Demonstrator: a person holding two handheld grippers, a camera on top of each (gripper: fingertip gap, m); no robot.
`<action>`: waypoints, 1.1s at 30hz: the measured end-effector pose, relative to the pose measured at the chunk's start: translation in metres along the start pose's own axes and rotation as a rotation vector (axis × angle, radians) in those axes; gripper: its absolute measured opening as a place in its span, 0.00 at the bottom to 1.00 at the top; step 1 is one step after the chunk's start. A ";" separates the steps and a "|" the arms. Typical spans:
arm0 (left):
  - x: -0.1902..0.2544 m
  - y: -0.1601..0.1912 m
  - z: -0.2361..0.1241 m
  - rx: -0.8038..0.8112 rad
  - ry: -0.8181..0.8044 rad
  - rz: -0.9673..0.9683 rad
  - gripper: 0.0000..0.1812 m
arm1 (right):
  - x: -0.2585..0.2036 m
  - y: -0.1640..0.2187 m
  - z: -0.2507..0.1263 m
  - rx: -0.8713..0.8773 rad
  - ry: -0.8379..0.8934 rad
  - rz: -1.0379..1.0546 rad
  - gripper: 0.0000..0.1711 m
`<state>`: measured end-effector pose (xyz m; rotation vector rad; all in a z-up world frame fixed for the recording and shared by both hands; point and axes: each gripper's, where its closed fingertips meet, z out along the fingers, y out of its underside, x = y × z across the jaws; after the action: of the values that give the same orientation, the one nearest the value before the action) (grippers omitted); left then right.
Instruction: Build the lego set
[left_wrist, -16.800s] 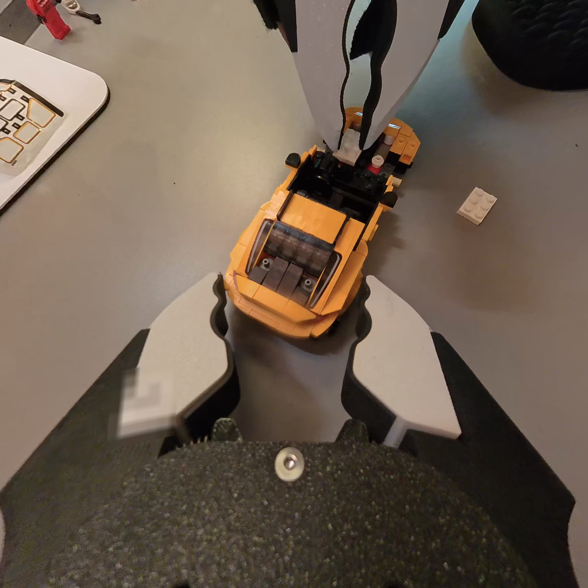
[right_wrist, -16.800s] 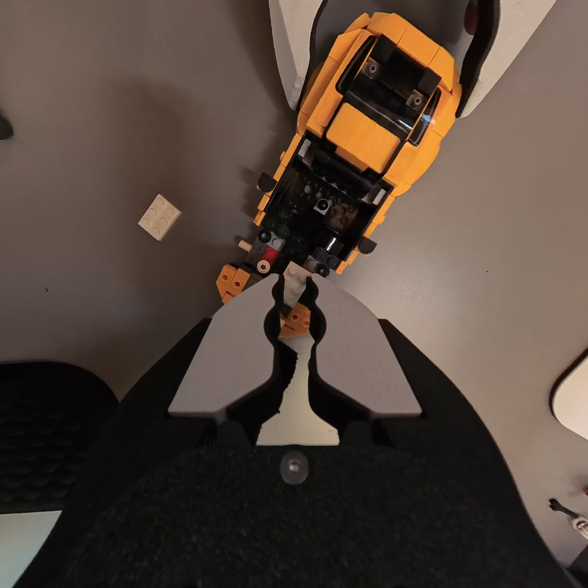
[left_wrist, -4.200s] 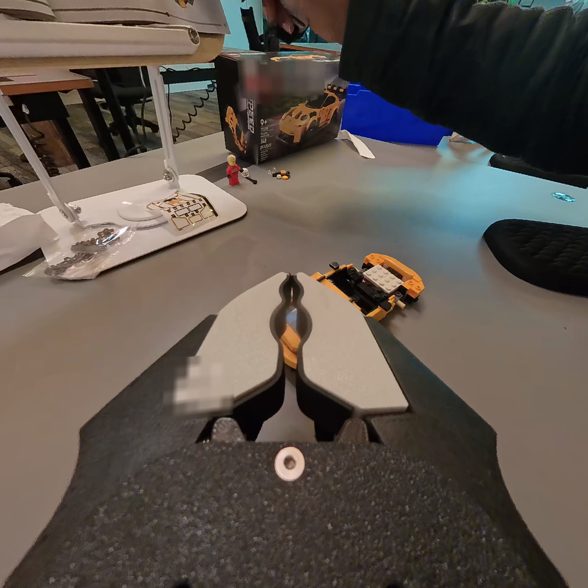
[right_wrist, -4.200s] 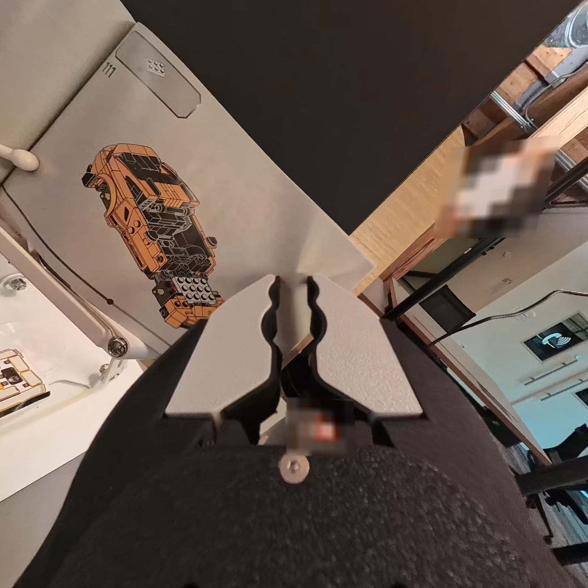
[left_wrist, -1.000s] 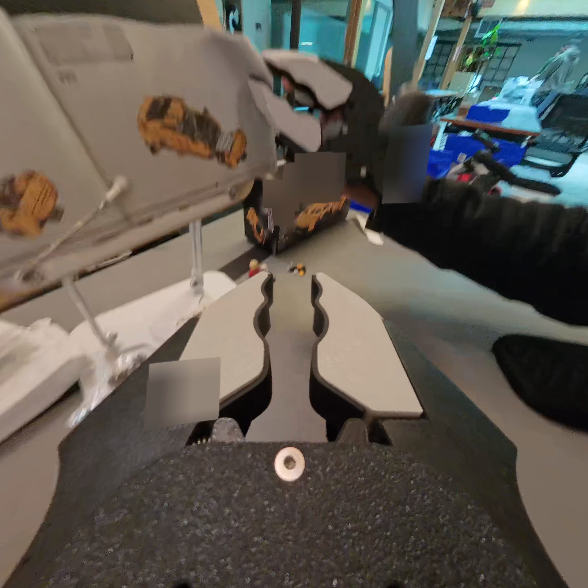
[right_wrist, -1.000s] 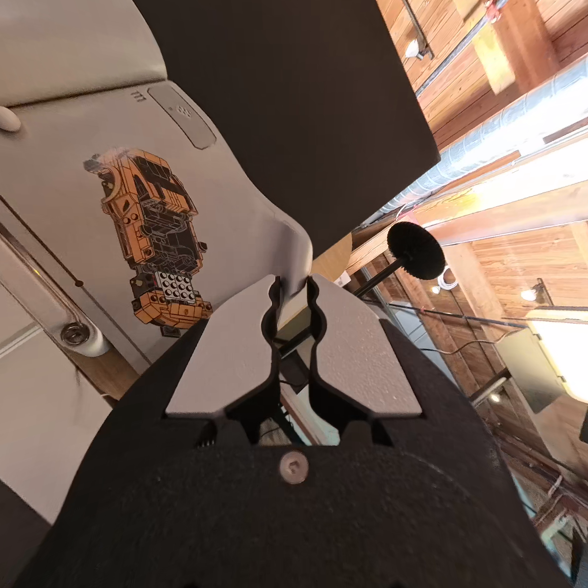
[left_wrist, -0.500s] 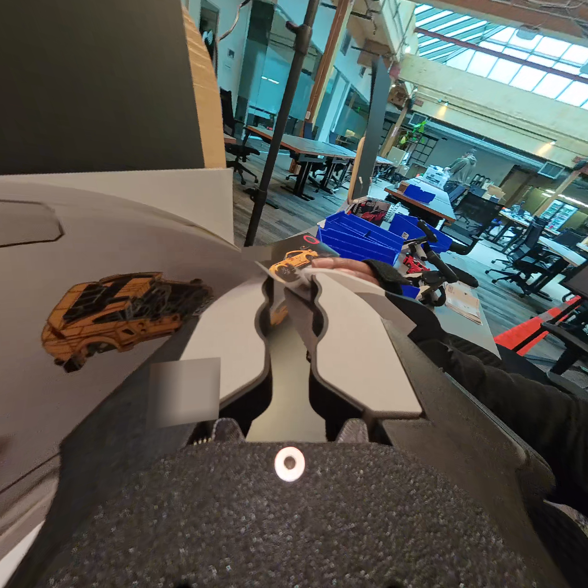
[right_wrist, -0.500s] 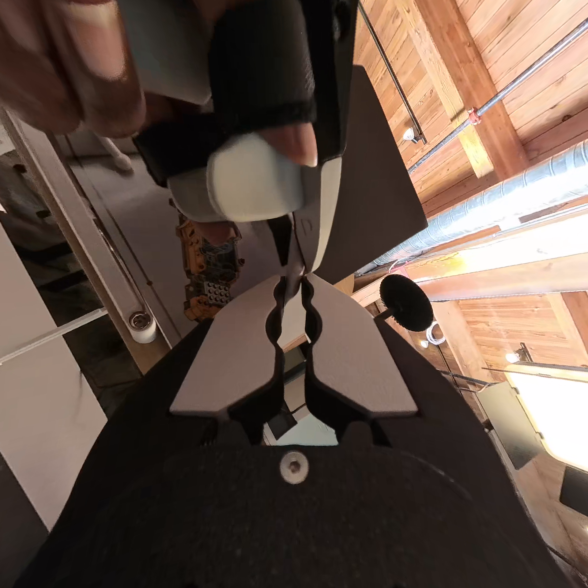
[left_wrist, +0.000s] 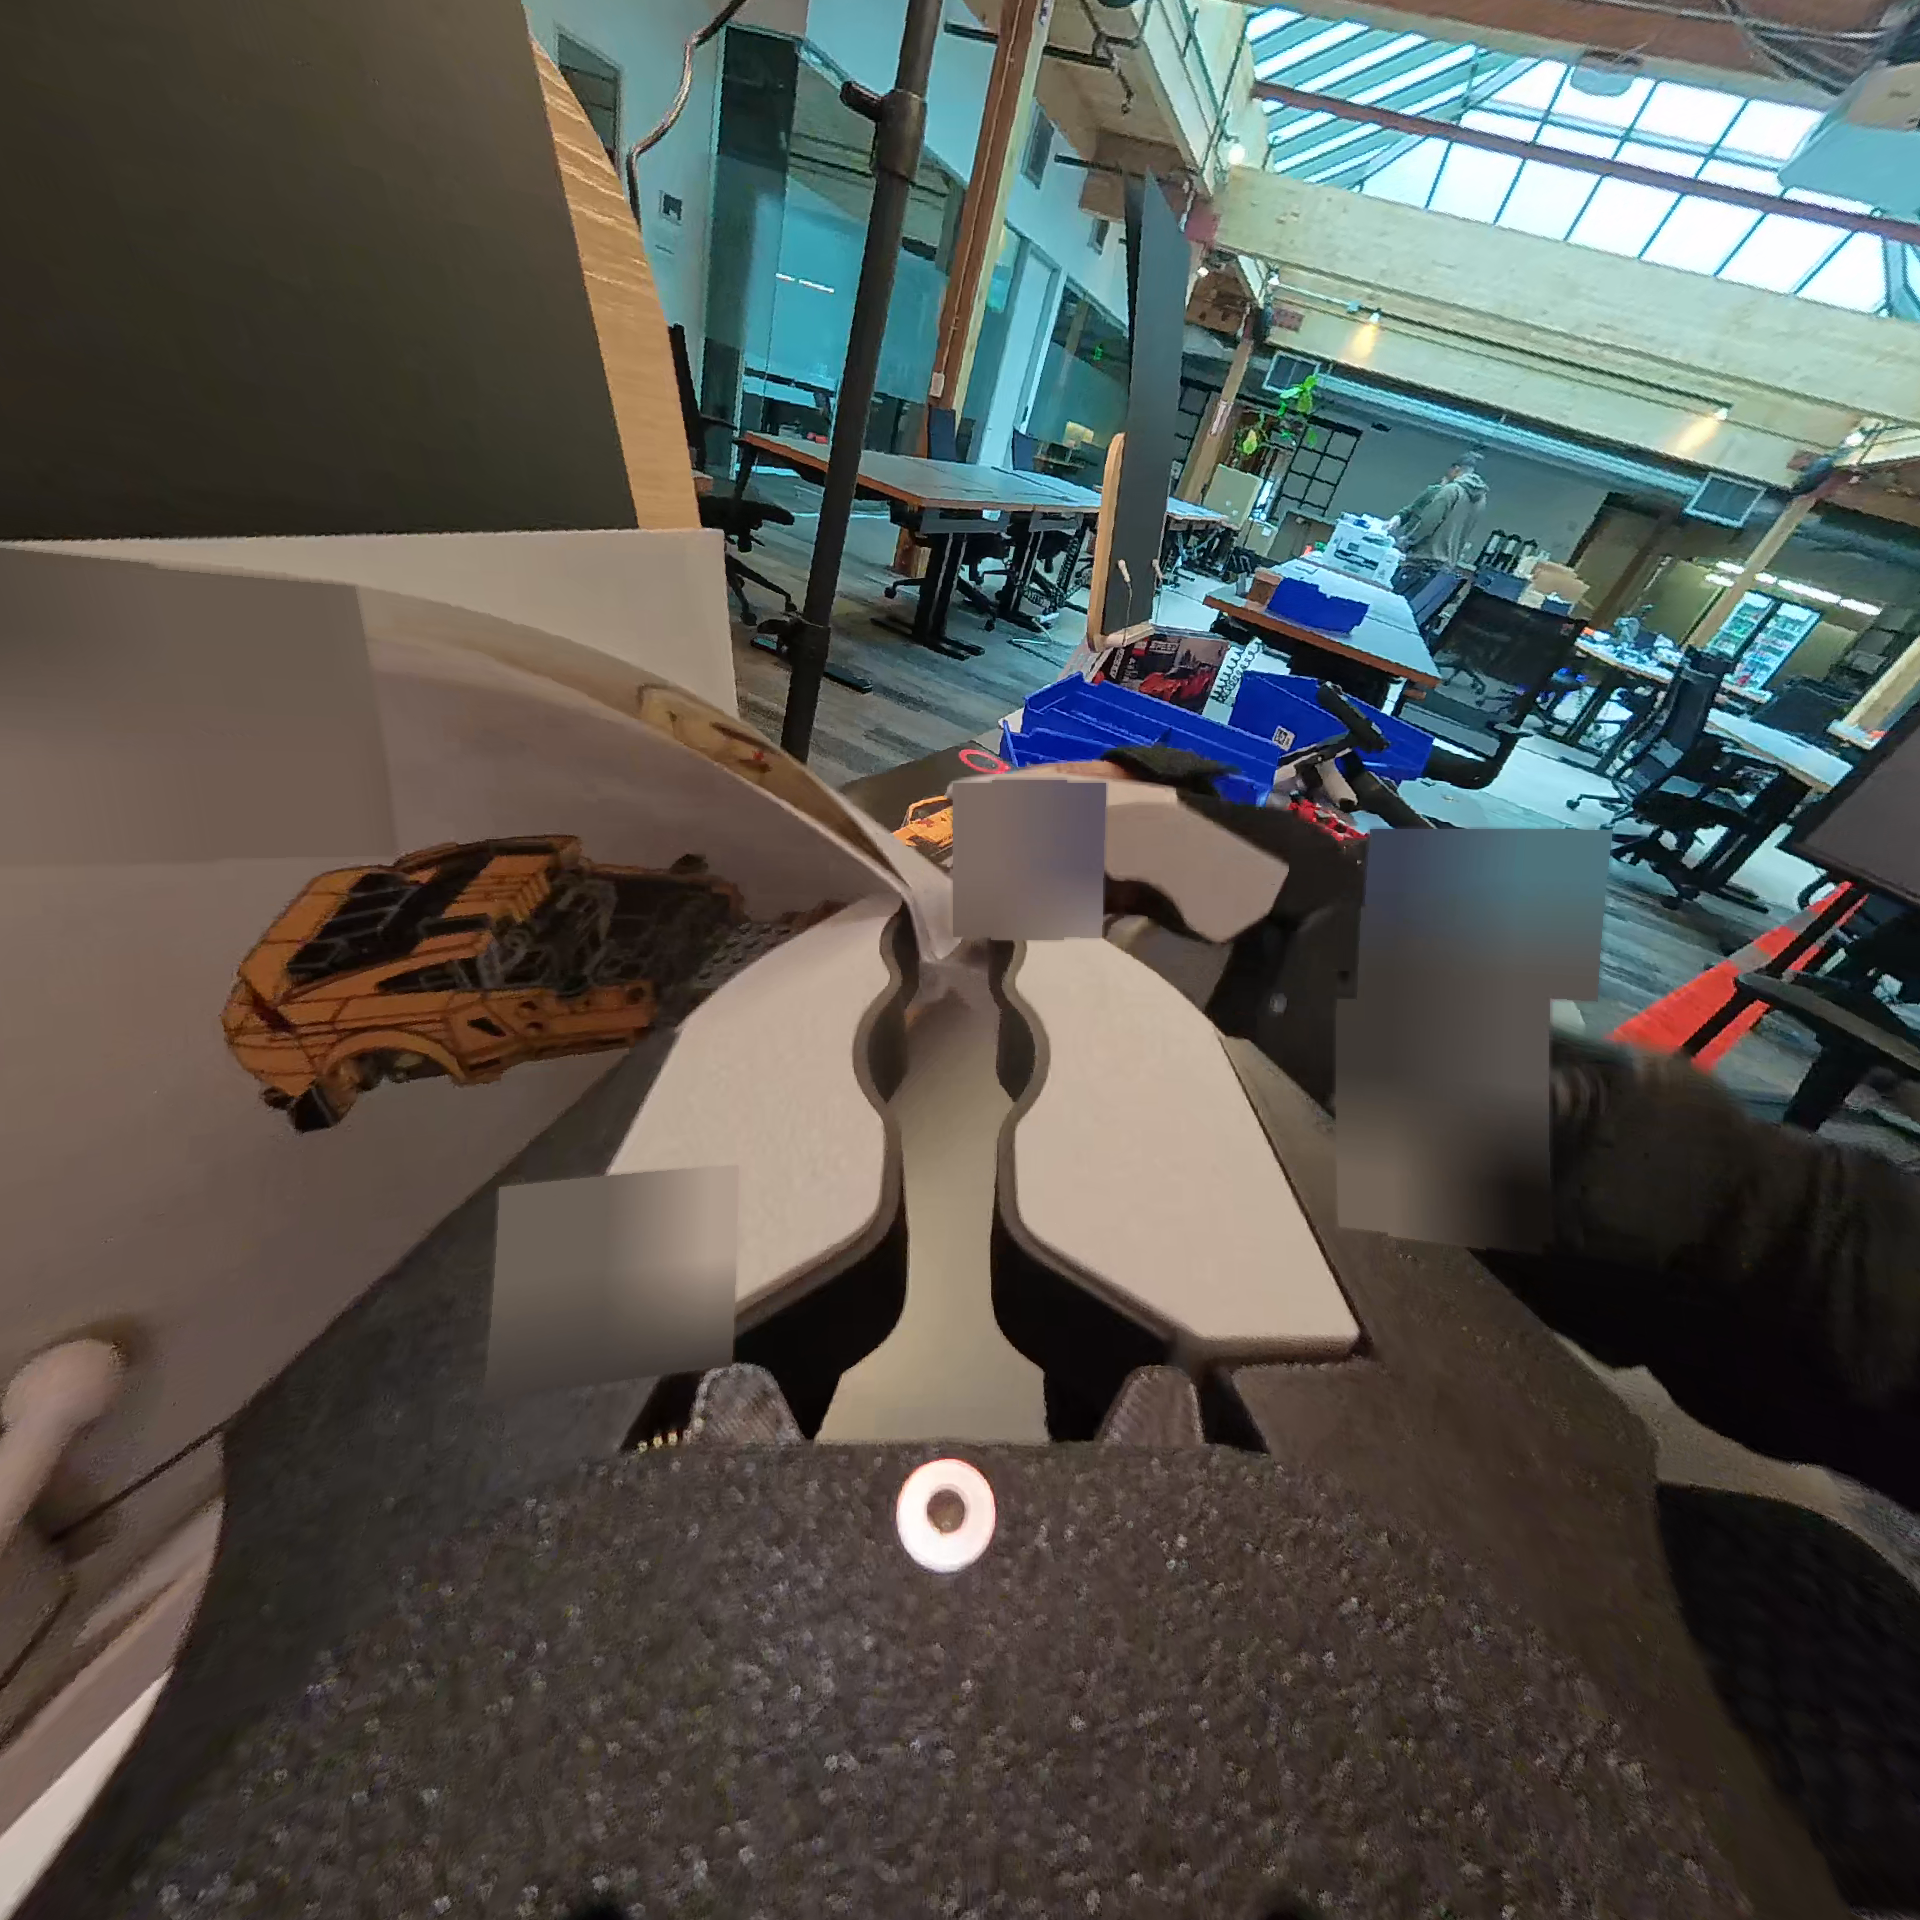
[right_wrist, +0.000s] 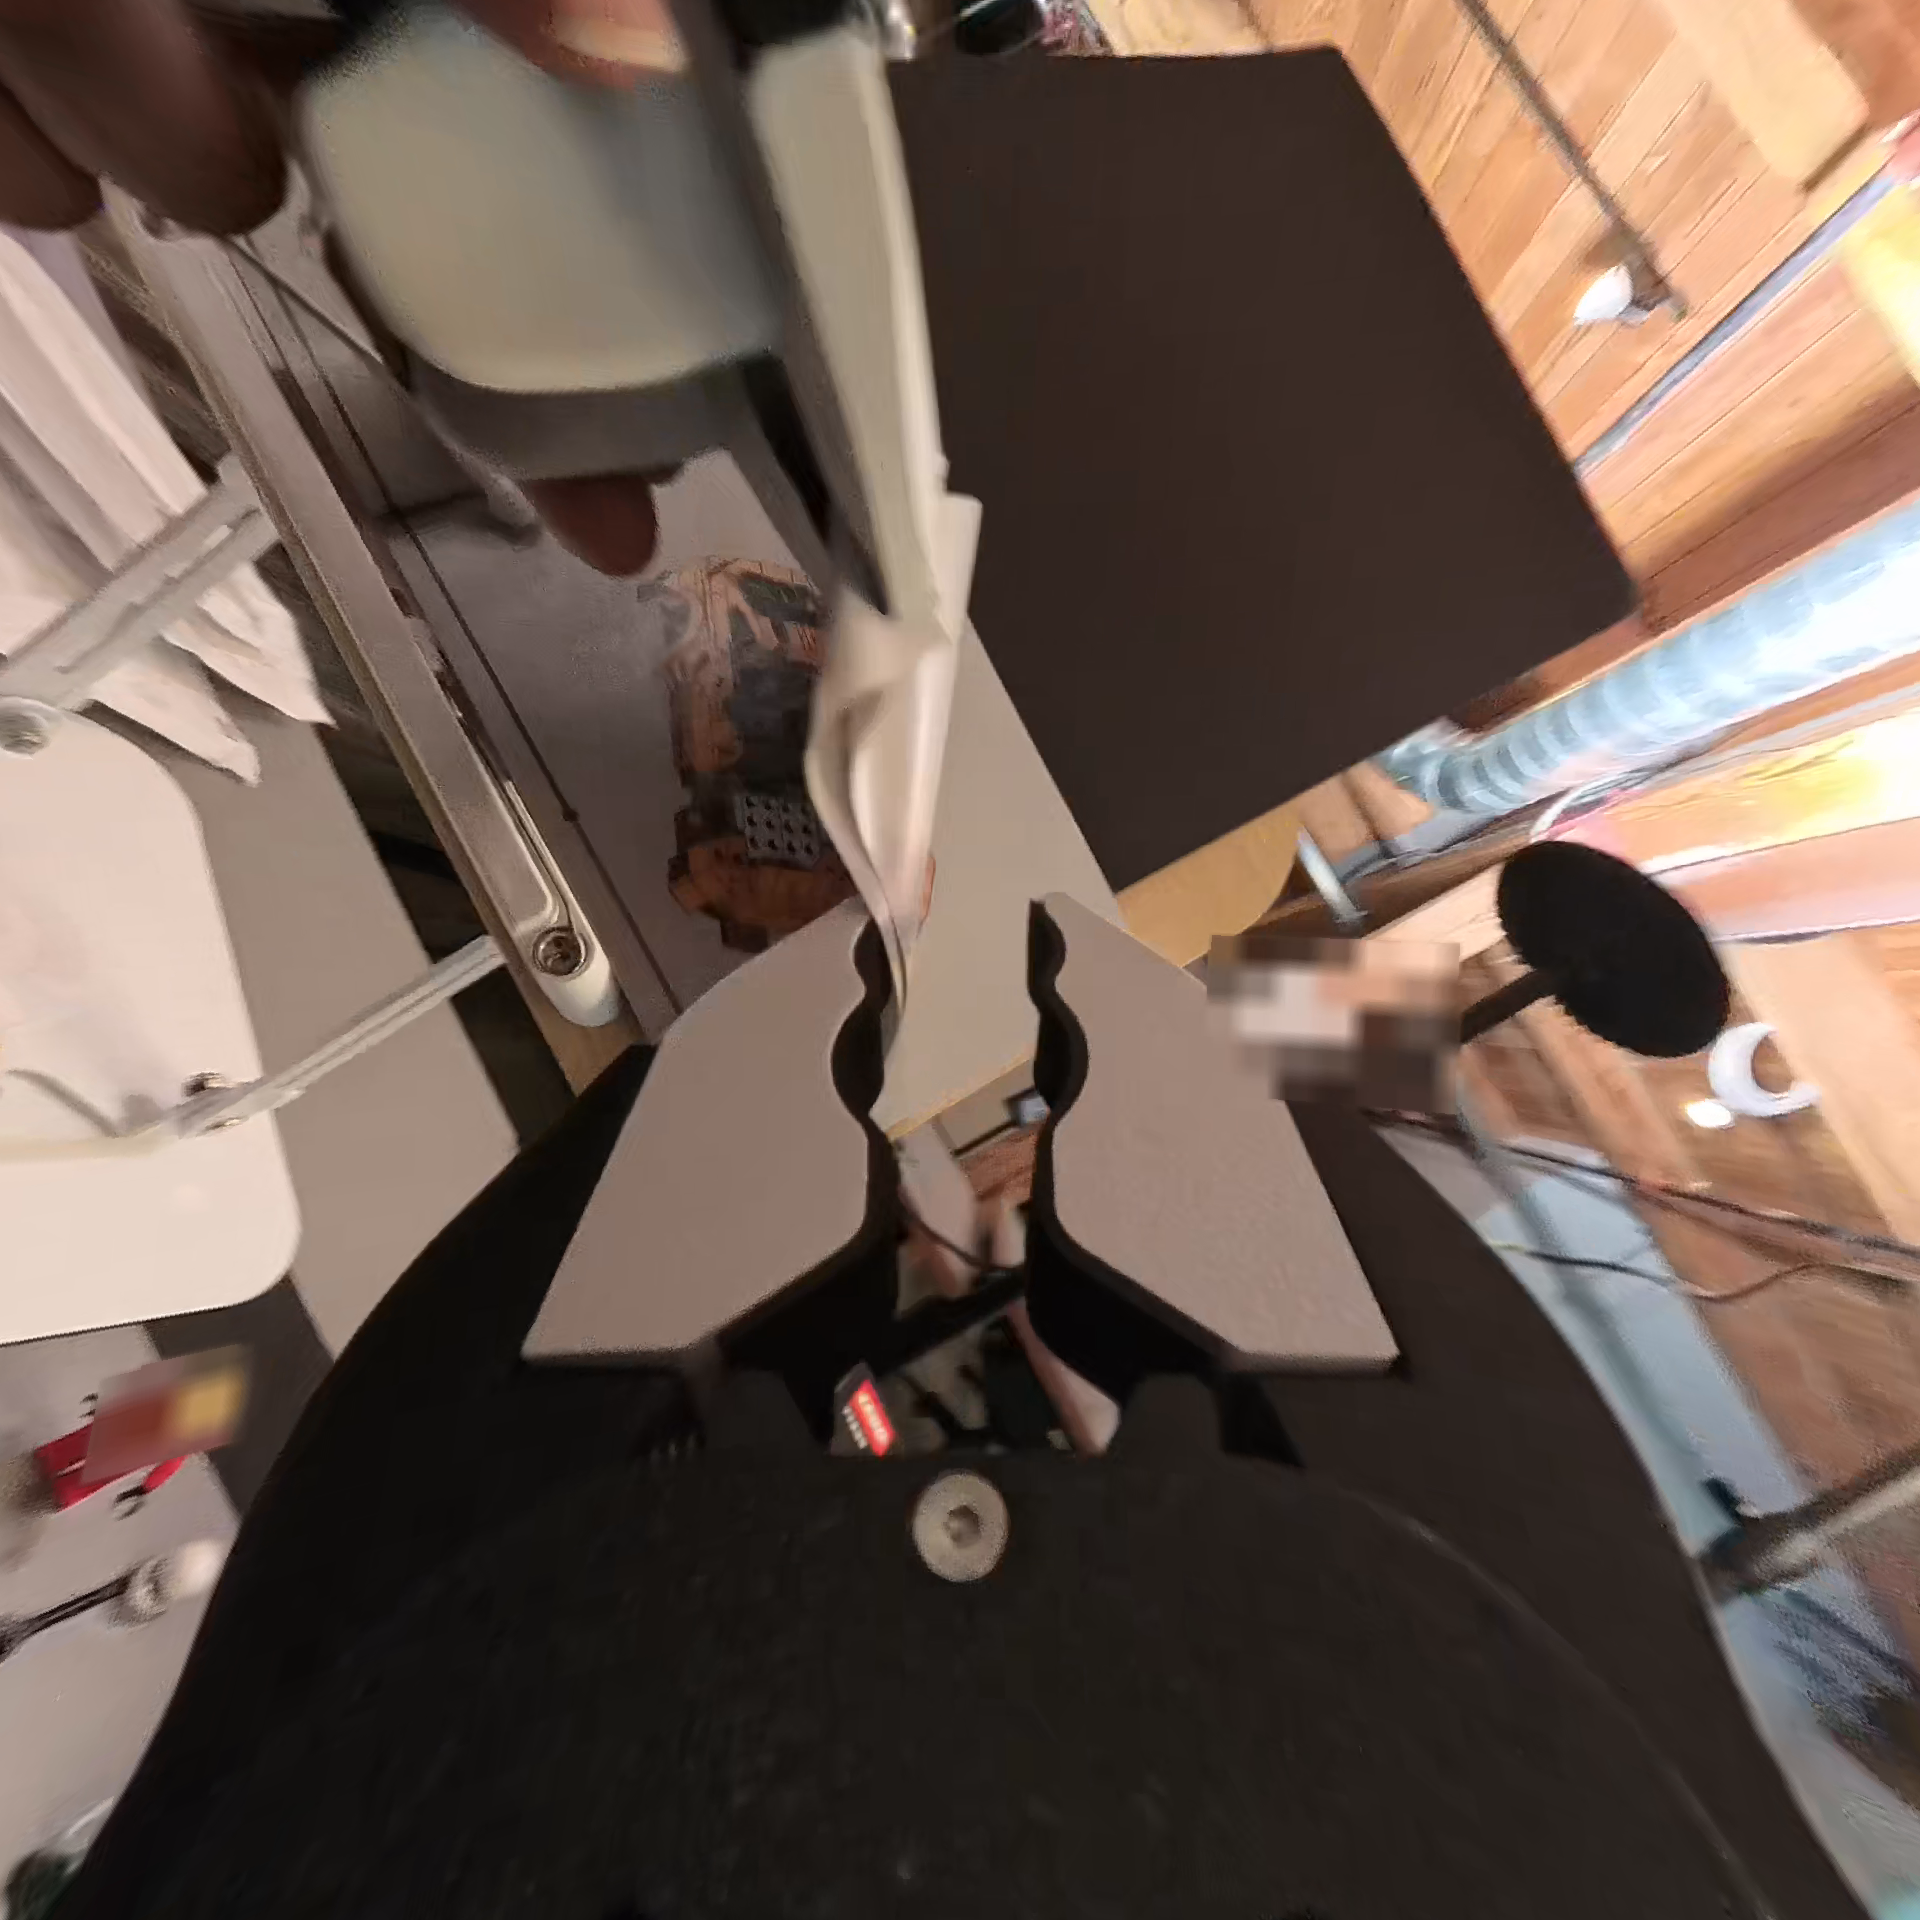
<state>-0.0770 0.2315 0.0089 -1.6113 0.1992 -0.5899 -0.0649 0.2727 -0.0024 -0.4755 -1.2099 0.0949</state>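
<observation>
Between the fingertips of my left gripper (left_wrist: 948, 951) sits the curled edge of the instruction booklet (left_wrist: 312, 790). My fingers stand a narrow gap apart, and I cannot tell whether they truly pinch the paper or whether it only lies between them. The open page bows away to the left and shows a printed orange car (left_wrist: 468, 966).

My right gripper (right_wrist: 951, 920) stands open, with a clear gap between its two fingers. A crumpled corner of the booklet's pages (right_wrist: 894, 727) hangs down into that gap, close against the left finger (right_wrist: 748, 1143) and apart from the right one. This view is blurred. Above it, a hand (right_wrist: 125, 114) holds my other gripper, whose pale fingers (right_wrist: 520, 229) close in on the same pages from above.

On the table beyond the booklet in the left wrist view, the lego box (left_wrist: 925, 826) is mostly hidden; only a dark corner with an orange car print shows. Behind it stand blue bins (left_wrist: 1143, 722), and I cannot make out what they hold. A white stand with thin metal rods (right_wrist: 135, 987) is at the left of the right wrist view.
</observation>
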 end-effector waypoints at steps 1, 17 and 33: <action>0.000 0.001 -0.003 -0.008 0.004 0.012 0.06 | 0.002 0.003 -0.002 -0.003 -0.039 0.051 0.16; -0.009 0.009 -0.011 -0.054 -0.058 0.098 0.05 | 0.030 0.027 0.024 -0.156 -0.157 0.417 0.23; -0.012 0.018 -0.015 -0.057 -0.091 0.097 0.05 | 0.032 0.036 0.049 -0.180 -0.001 0.355 0.09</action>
<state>-0.0908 0.2212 -0.0117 -1.6702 0.2266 -0.4387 -0.0919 0.3298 0.0244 -0.8458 -1.1296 0.2913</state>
